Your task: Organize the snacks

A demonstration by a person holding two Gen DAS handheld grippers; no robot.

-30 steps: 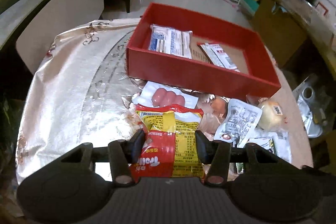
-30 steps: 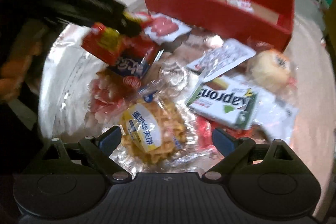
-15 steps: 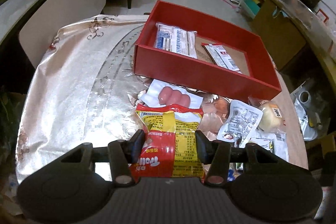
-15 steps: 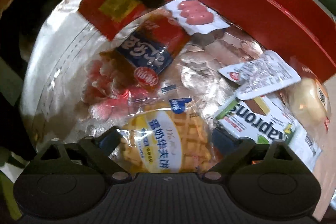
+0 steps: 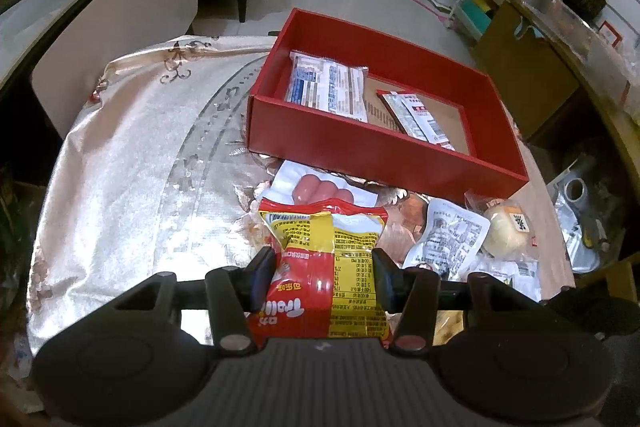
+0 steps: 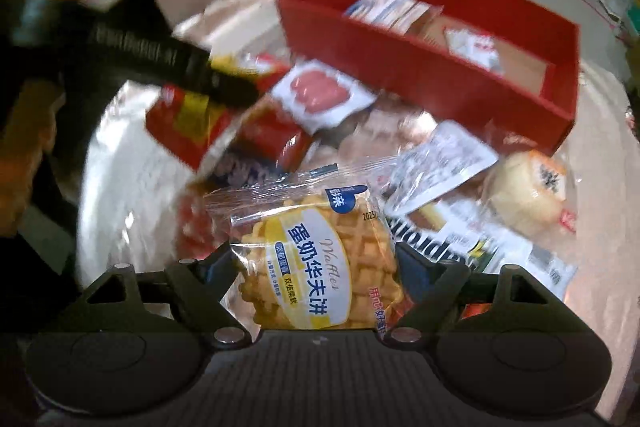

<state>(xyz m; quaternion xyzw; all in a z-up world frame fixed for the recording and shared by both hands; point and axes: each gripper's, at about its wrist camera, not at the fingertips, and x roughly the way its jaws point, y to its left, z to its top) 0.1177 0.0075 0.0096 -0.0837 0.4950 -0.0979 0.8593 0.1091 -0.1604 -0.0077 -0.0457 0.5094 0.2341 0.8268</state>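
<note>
holding, left wrist view: our left gripper (image 5: pixel 322 269) is clamped on the red and yellow packet (image 5: pixel 324 267), lifted clear so it can go to the red box (image 5: pixel 384 155), where two packets already lie.
lifting, right wrist view: our right gripper (image 6: pixel 314 267) pinches the waffle pack (image 6: pixel 316 263) by its sides, above the loose snack pile (image 6: pixel 460 187) near the box.
</note>
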